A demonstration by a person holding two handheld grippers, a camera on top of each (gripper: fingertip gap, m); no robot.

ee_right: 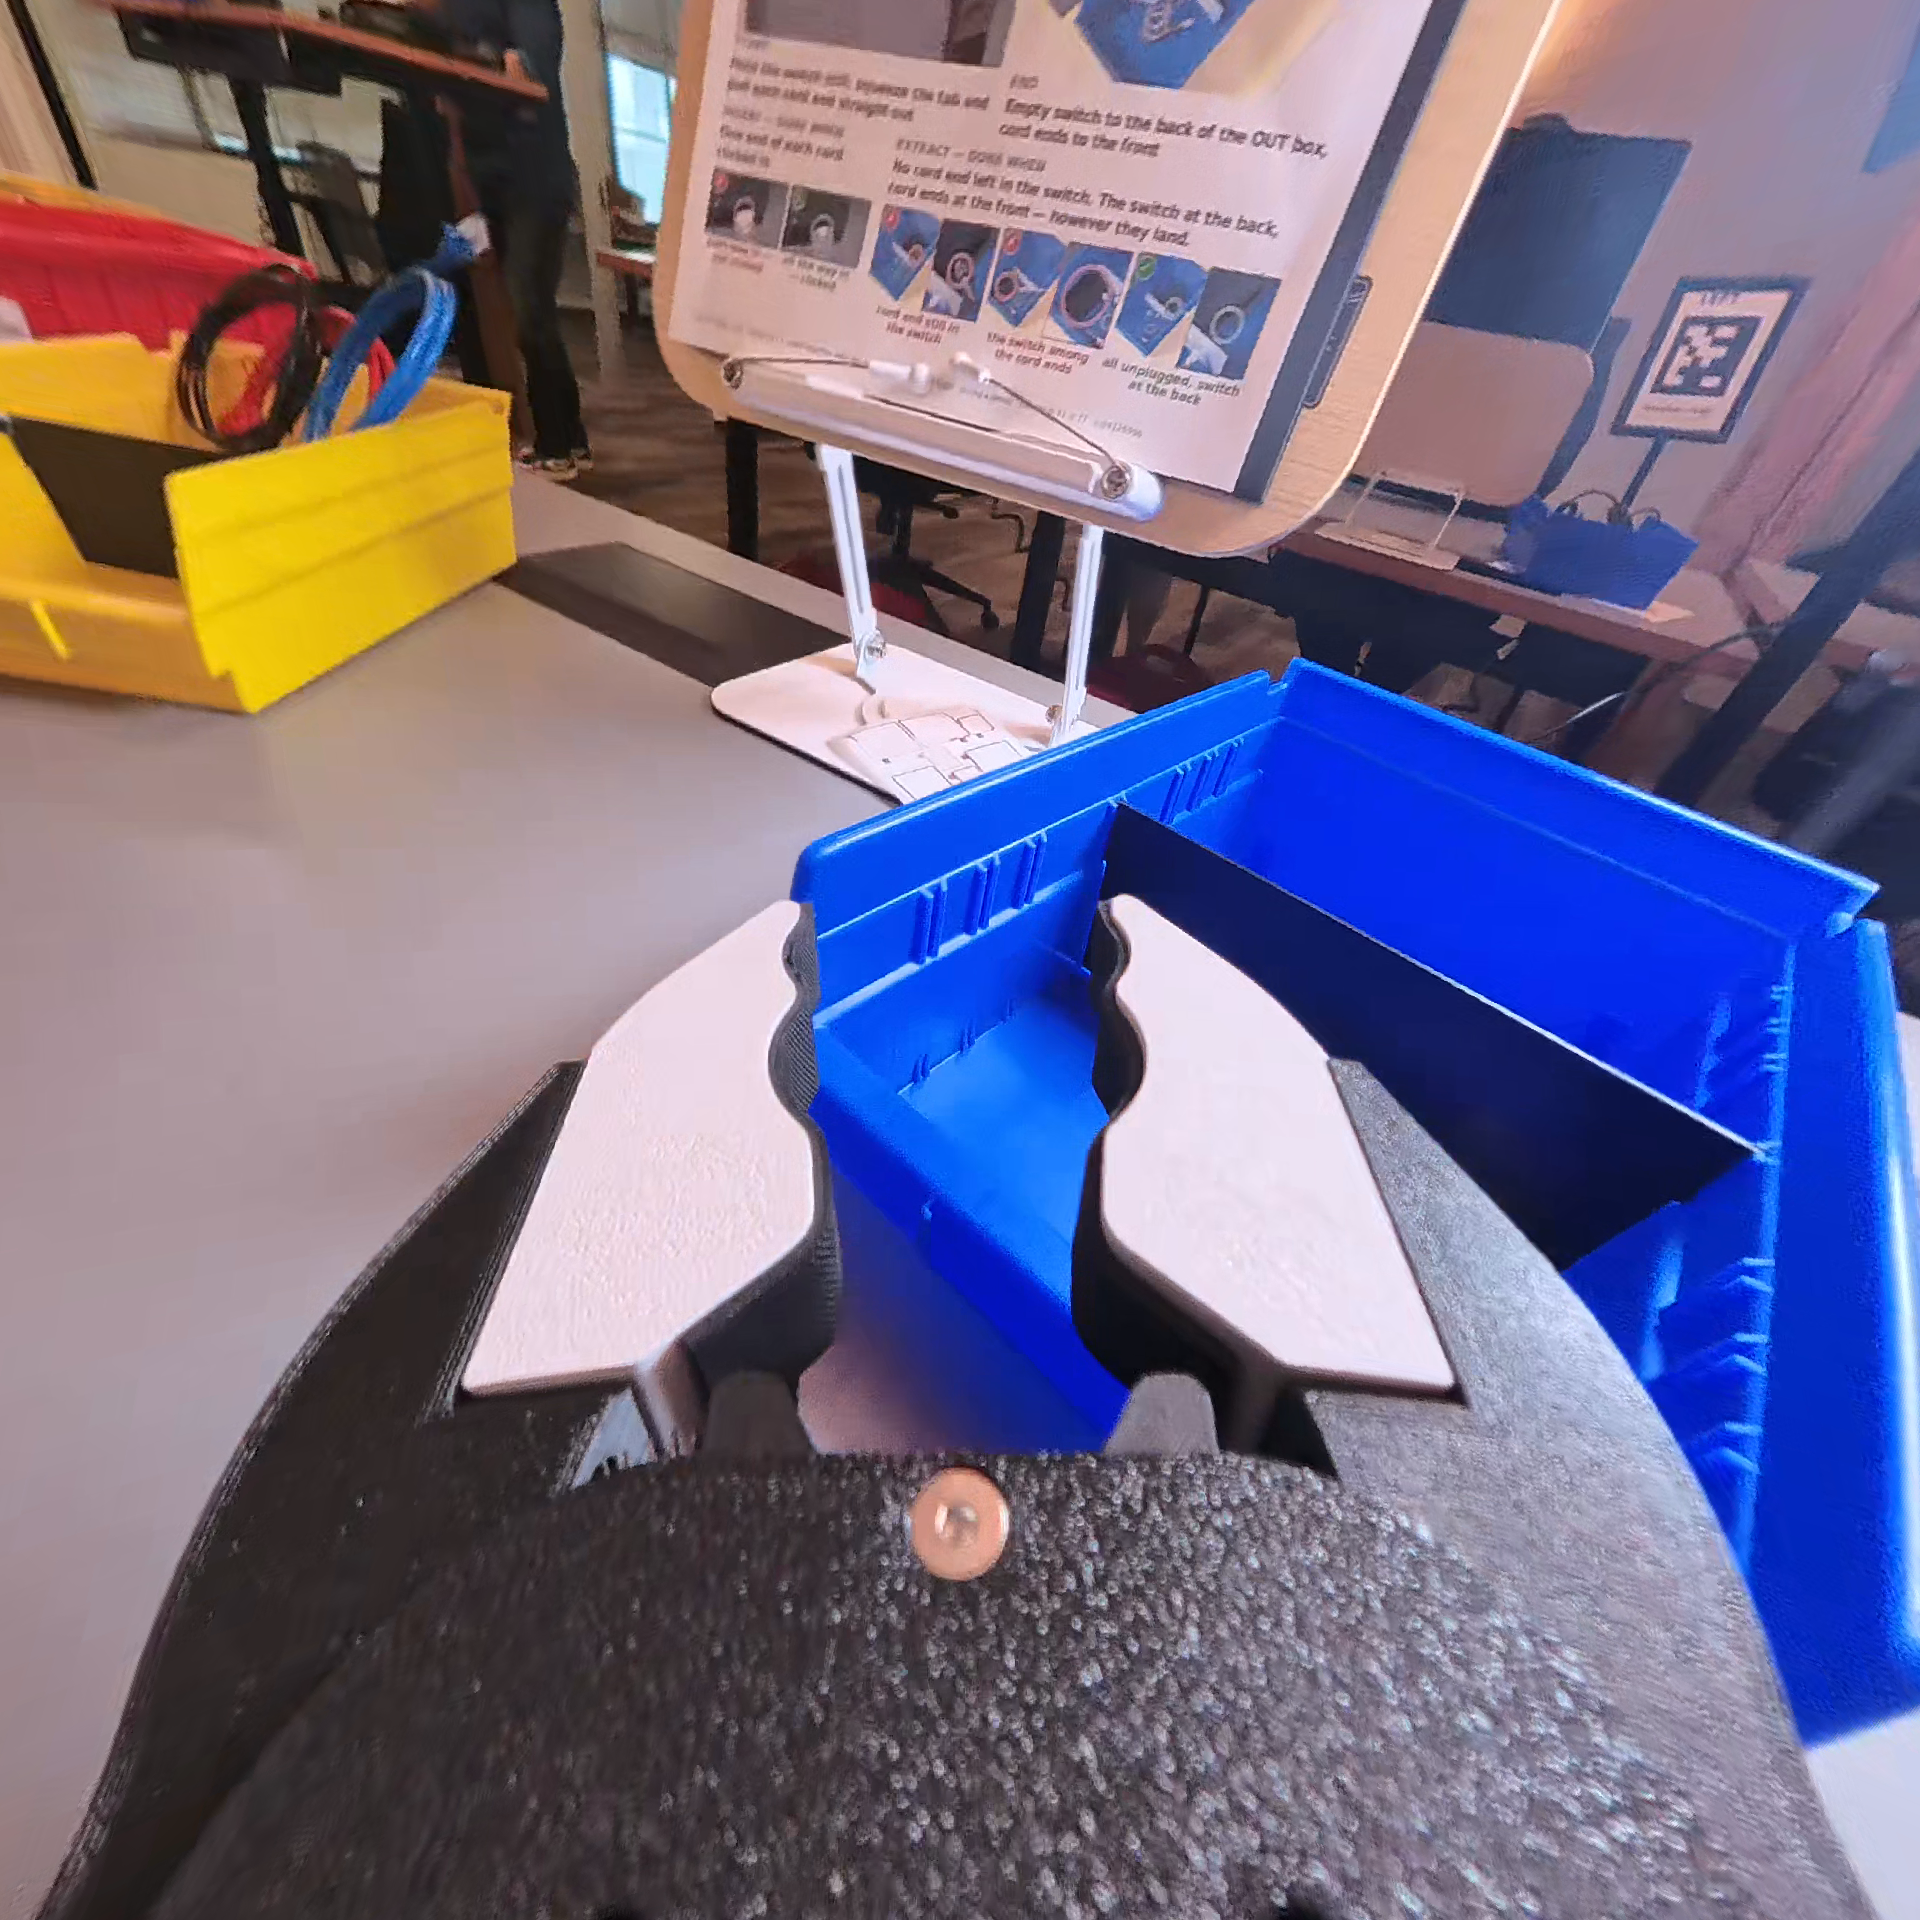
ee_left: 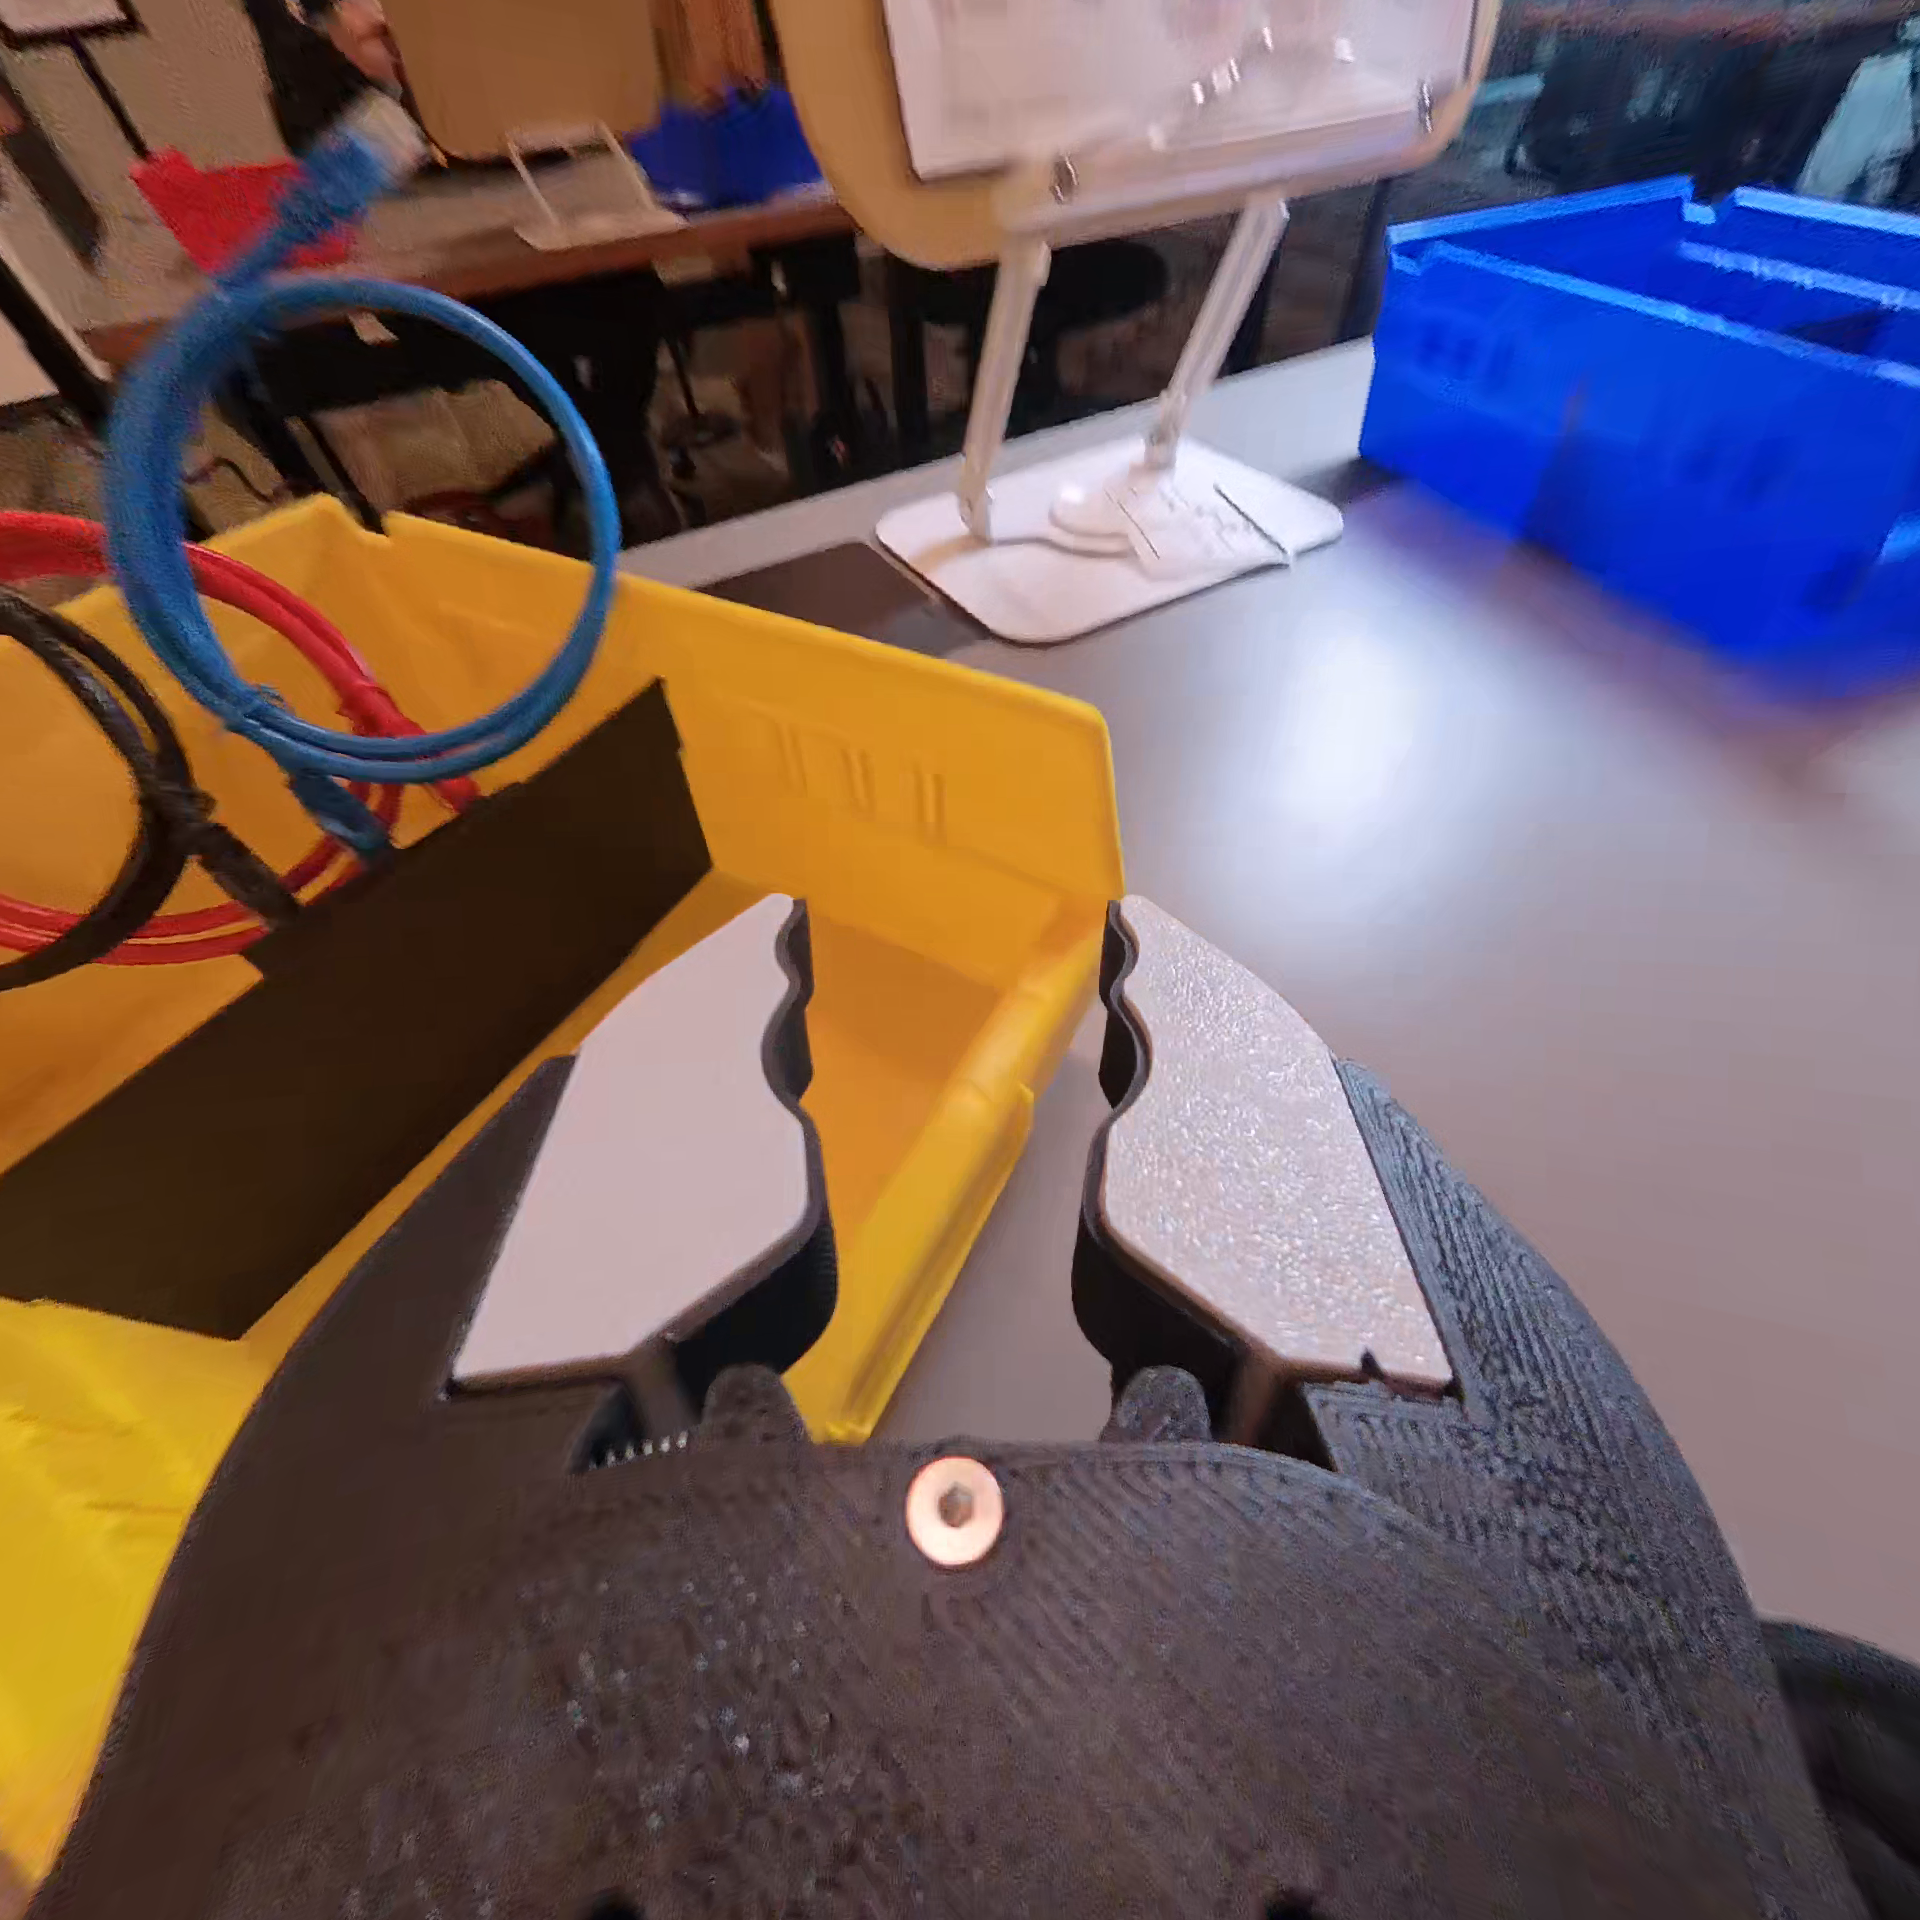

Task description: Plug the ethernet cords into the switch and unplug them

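Note:
A yellow bin (ee_left: pixel 914 769) sits on the grey table at the left. Coiled blue (ee_left: pixel 592 499), red (ee_left: pixel 312 623) and black (ee_left: pixel 156 758) ethernet cords stand up behind its black divider (ee_left: pixel 395 997). My left gripper (ee_left: pixel 954 925) is open and empty over the bin's front right corner. My right gripper (ee_right: pixel 951 925) is open and empty over the front compartment of a blue bin (ee_right: pixel 1455 831) with a dark divider (ee_right: pixel 1403 1018). The yellow bin (ee_right: pixel 343 540) and its cords (ee_right: pixel 395 343) also show far left in the right wrist view. No switch is visible.
A white stand (ee_right: pixel 862 696) holding an instruction board (ee_right: pixel 1039 208) stands at the table's back edge between the bins. The blue bin (ee_left: pixel 1662 436) shows at the right in the left wrist view. Other desks and a person's legs (ee_right: pixel 540 312) are beyond the table. The tips of one gripper are about 45 cm away from the tips of the other.

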